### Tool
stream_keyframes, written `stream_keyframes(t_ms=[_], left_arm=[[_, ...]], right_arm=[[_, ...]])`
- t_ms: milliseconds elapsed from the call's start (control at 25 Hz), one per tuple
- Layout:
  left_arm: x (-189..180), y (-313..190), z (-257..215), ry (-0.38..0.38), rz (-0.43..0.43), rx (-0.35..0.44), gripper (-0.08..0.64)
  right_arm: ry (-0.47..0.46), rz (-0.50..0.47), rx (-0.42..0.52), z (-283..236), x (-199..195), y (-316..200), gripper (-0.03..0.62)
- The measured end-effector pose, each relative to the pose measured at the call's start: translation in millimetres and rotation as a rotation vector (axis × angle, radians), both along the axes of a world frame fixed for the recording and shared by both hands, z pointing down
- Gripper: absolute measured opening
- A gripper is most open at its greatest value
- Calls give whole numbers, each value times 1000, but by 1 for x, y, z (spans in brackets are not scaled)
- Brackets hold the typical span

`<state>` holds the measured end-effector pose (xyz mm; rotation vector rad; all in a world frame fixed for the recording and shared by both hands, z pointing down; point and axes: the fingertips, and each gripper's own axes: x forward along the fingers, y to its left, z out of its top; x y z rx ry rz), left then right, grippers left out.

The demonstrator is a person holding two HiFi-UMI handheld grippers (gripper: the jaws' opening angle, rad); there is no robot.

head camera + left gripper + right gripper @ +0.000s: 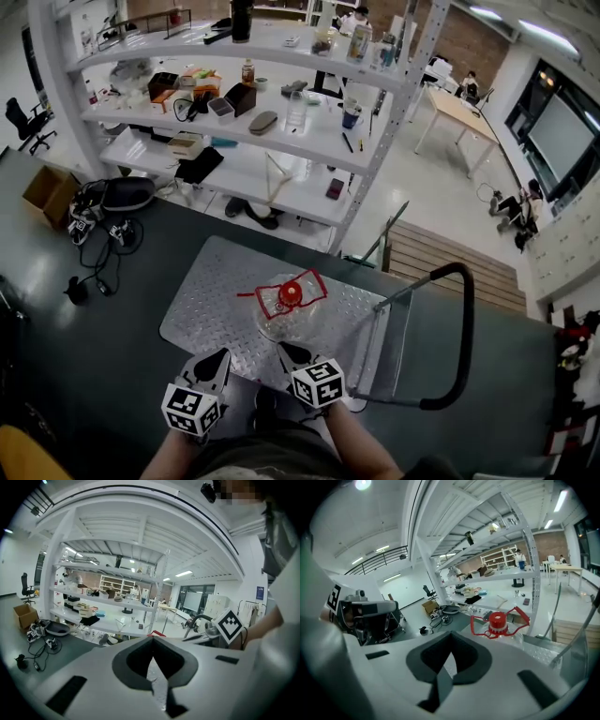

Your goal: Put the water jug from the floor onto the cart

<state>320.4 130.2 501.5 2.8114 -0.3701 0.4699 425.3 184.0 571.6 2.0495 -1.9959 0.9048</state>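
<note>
Jug (286, 305) stands upright mid-deck on cart (204, 311), so placing looks done. Left tool (216, 358) and right tool (291, 354) are both pressed together, empty, just short of it; back away straight without nudging it.

1. One water jug (286, 305), at centre.
2. One cart (211, 300).
3. Two grippers at 6 o'clock: left gripper (212, 364), right gripper (294, 357).
4. One shelf rack (309, 141) at 12 o'clock.
5. One cardboard box (47, 192) at 9 o'clock.
6. One office chair (23, 122) at 10 o'clock.

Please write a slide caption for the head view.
Water jug stands on the cart; left gripper and right gripper are shut and empty.
</note>
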Motion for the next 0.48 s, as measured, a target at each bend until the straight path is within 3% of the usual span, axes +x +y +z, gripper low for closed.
stream_keyframes(t_ms=[480], left_arm=[[-134,73,-10,18,-93,22,5]], right_arm=[[-7,-87,63,-28,-118,60,-11]])
